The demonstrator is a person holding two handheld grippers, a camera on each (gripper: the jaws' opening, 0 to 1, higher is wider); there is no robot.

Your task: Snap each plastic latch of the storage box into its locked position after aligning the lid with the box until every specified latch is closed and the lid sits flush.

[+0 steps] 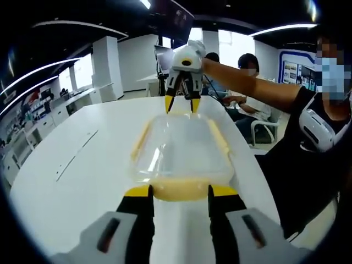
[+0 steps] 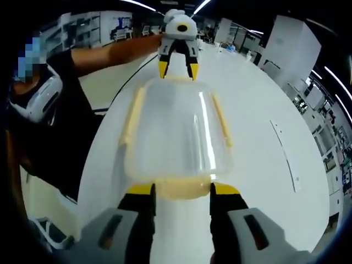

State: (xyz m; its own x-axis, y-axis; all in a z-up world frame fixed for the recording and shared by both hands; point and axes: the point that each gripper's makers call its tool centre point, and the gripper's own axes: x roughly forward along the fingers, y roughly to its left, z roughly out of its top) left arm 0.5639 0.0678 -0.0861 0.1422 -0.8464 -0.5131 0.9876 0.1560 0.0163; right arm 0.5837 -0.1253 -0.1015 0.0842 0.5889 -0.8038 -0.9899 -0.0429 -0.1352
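A clear storage box [image 1: 181, 148] with its lid on lies lengthwise on the white table [image 1: 71, 181], with pale yellow latches along its sides [image 1: 140, 140] and at its ends. My left gripper [image 1: 180, 191] is open, its yellow-tipped jaws straddling the near end latch [image 1: 181, 193]. At the box's far end my right gripper [image 1: 182, 104] points down, jaws apart. In the right gripper view the box [image 2: 176, 132] is seen from the other end: the right gripper [image 2: 182, 190] is open around its end latch [image 2: 181, 192], and the left gripper [image 2: 177, 70] stands beyond.
The person [image 1: 308, 143] in dark clothes stands at the table's right edge, arm stretched over it. Other people [image 1: 247, 69] sit behind the far end. A chair [image 1: 264, 129] stands beside the table. Bare tabletop [image 2: 264, 165] lies on both sides of the box.
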